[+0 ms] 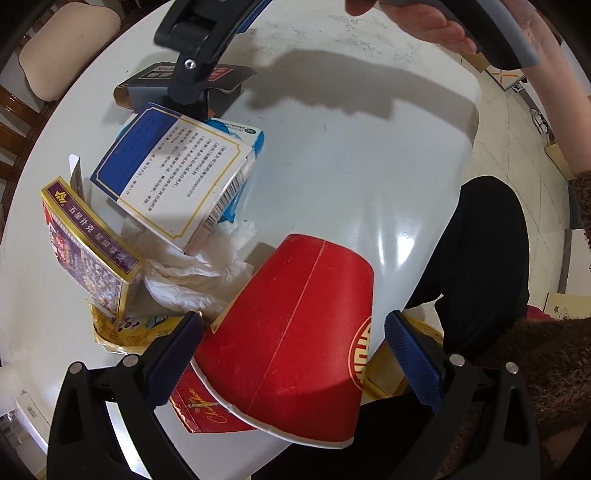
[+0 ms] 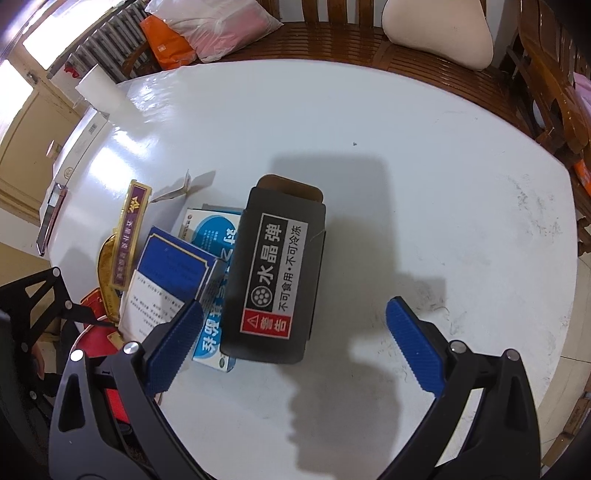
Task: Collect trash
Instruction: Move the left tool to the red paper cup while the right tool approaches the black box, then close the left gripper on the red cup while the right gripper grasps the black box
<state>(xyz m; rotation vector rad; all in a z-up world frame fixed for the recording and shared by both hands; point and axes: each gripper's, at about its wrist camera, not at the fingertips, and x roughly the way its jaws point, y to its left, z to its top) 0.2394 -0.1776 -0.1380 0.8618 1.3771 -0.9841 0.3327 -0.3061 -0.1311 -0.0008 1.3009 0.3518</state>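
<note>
A red paper cup (image 1: 295,332) lies on its side at the table edge, between the open jaws of my left gripper (image 1: 295,358); no pad visibly presses it. Behind it lie crumpled white tissue (image 1: 192,273), a blue-and-white medicine box (image 1: 173,177), a purple-gold card box (image 1: 88,243), a yellow wrapper (image 1: 122,328) and a red packet (image 1: 207,410). My right gripper (image 2: 295,339) is open above a black box (image 2: 277,269) with a red warning label, which rests partly on a light-blue box (image 2: 214,332). The black box also shows in the left wrist view (image 1: 147,85).
The white round table (image 2: 424,184) has wooden chairs (image 2: 546,74) with a beige cushion (image 2: 439,29) behind it. A white roll (image 2: 99,88) and a flat white box (image 2: 77,147) sit at its left edge. The person's dark-clothed leg (image 1: 487,258) is beside the table.
</note>
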